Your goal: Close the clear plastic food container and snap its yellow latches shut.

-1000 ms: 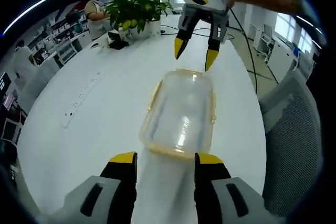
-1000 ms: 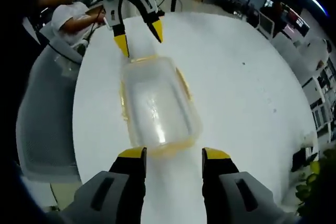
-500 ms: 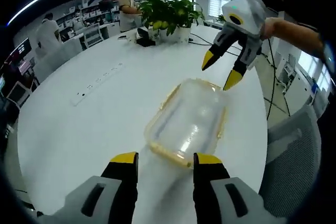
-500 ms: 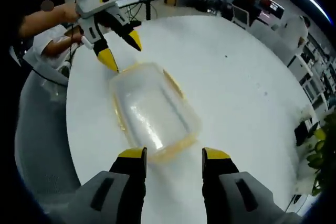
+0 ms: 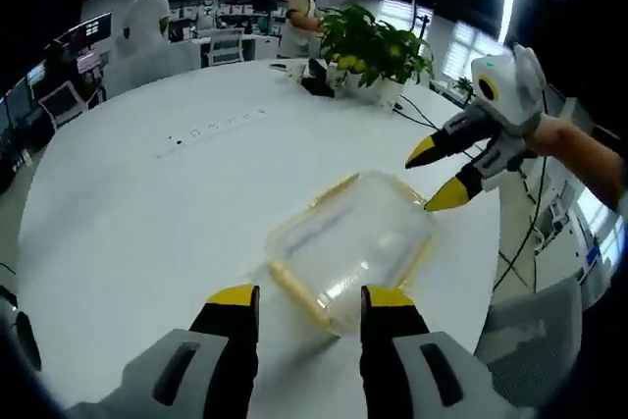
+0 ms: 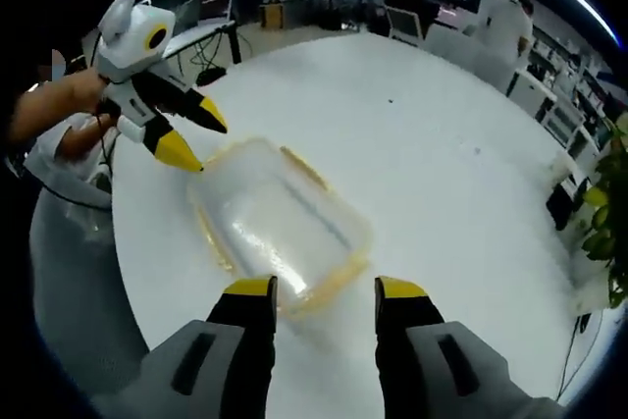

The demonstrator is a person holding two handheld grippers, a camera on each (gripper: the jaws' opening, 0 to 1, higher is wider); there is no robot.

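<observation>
Yellow-tipped jaws of the left gripper (image 5: 299, 298) stand apart, released, just before the clear container (image 5: 350, 245) lying lidded on the white table (image 5: 147, 213). At its far corner, the right gripper (image 5: 440, 175) hovers with jaws spread. Beyond stands a potted plant (image 5: 373, 46).

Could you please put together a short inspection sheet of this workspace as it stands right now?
Surface: round white table, mostly bare.
Job's things: clear container with lid on, near the table edge; latch state unclear.
Clutter: power strip, potted plant.
Grippers: left claw open at one end of the container; right claw open at the other.
Cables: black cable by the plant.
Surroundings: office desks, monitors, grey chair.
</observation>
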